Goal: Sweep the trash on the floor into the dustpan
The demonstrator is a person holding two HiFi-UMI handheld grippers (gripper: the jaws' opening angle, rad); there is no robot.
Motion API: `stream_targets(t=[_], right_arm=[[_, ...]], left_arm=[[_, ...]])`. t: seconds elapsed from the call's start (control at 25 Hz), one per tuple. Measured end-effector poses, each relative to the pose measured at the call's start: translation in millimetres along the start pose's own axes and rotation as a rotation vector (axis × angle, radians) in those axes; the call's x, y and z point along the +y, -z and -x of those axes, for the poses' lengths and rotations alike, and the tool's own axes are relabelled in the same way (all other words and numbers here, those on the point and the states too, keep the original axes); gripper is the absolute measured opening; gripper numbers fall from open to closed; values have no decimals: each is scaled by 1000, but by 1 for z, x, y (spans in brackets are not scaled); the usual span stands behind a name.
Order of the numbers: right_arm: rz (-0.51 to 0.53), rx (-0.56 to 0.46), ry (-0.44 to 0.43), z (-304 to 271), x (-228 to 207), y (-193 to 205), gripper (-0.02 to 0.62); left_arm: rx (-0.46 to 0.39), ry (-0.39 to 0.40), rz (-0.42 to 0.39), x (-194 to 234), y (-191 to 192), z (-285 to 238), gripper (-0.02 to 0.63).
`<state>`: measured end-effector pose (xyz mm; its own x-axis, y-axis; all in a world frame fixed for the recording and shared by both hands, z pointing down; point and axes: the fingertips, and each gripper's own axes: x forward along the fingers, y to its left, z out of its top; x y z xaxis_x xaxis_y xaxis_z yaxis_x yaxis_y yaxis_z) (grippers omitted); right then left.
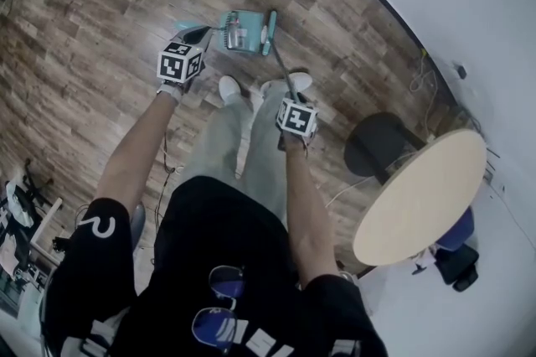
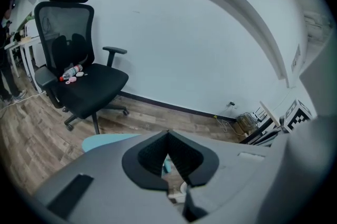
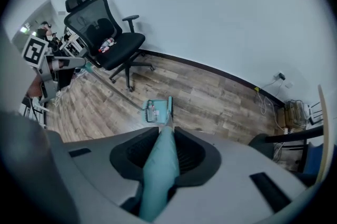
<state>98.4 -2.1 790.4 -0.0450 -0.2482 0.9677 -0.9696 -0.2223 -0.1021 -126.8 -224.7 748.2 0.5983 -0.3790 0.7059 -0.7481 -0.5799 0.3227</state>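
A teal dustpan [image 1: 249,22] rests on the wood floor ahead of the person's shoes, with a small bottle-like piece of trash [image 1: 238,34] inside it. The teal broom head [image 1: 270,32] stands against the pan's right side. My left gripper [image 1: 191,42] is shut on the dustpan's long dark handle [image 1: 203,31]. My right gripper [image 1: 291,99] is shut on the broom handle [image 3: 158,168], which runs down to the broom head [image 3: 169,107] beside the dustpan [image 3: 156,117]. In the left gripper view the jaws are nearly together around my left gripper [image 2: 168,157].
A black office chair [image 2: 79,75] with a bottle on its seat stands to the left near the white wall. A round wooden table [image 1: 423,196] and a dark stool [image 1: 377,142] are at the right. Cables [image 3: 274,97] lie along the baseboard.
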Motion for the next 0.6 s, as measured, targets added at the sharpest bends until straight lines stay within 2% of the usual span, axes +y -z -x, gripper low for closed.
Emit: stream_targets(t=[0.08, 0.2, 0.4, 0.48, 0.6], right_arm=[[-2, -17, -38, -1, 6, -4, 84], [-36, -50, -37, 3, -4, -13, 84], [-141, -5, -108, 8, -20, -9, 84], [-133, -9, -145, 8, -17, -10, 84], [-105, -35, -145, 14, -17, -15, 84]], left_arm=[[2, 5, 15, -2, 2, -1, -3], [16, 3, 10, -5, 6, -2, -3], [15, -11, 19, -7, 5, -3, -3], [18, -16, 33, -6, 4, -4, -3], [38, -30, 29, -6, 5, -3, -3]])
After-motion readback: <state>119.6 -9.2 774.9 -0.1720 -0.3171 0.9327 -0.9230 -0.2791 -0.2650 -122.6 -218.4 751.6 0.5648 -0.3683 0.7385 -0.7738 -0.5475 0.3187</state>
